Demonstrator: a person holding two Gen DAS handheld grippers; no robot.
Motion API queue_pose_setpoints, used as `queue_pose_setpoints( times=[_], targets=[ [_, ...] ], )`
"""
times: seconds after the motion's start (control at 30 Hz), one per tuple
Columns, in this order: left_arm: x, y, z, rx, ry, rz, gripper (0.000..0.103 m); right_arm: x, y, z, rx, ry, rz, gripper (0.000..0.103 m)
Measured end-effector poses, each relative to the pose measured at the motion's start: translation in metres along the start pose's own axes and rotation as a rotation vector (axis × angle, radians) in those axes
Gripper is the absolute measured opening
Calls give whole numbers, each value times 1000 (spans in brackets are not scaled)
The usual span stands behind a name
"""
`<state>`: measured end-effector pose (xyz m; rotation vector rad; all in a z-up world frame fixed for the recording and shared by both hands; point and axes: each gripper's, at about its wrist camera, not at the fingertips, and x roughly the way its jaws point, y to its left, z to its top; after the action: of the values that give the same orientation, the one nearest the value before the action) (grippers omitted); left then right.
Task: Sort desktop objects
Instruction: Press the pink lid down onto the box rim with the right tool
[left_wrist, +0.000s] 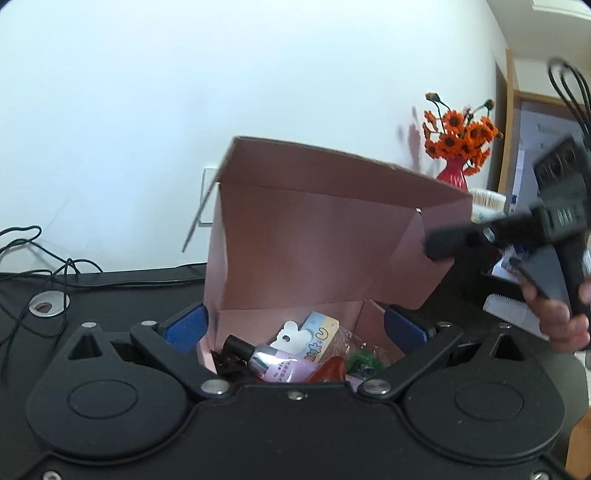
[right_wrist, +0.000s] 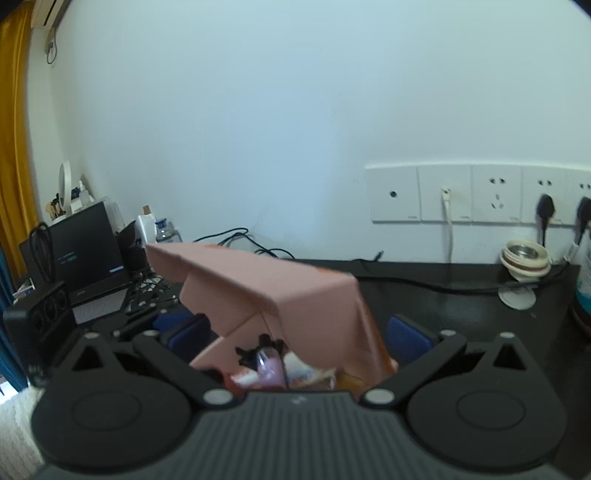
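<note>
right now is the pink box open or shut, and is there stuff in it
Open, part-filled. The pink box has its lid flap raised, and a purple tube, a white card and other small items lie inside.

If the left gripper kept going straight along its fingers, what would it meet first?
Probably the pink box: the left gripper points into its open front, so it would meet the items inside, likely the pink tube, before the back wall. Depth is hard to judge.

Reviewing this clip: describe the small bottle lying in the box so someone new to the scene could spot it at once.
Find the open pink cardboard box on the black desk. In the jumble at its bottom lies a small lilac bottle with a silver collar and black cap, on its side. Beside it are a white cut-out shape and something red.
</note>
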<state>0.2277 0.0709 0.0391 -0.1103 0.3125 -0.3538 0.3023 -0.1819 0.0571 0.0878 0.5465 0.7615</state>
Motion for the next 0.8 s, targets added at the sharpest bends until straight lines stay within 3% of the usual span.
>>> queue_pose_setpoints(
  times=[0.2,0.33,0.47,0.8],
  targets=[
    [-2,-1,0,4,-19,9,103,-8,-19,-13,108,47,28,102],
    [-1,-7,-1,34,-15,6,103,-10,-7,-13,114,66,53,102],
    [-1,-11,-2,55,-12,19,103,-14,7,-10,106,72,38,102],
    [-3,-14,-2,52,-2,31,103,-12,21,-6,246,108,-34,102]
  ],
)
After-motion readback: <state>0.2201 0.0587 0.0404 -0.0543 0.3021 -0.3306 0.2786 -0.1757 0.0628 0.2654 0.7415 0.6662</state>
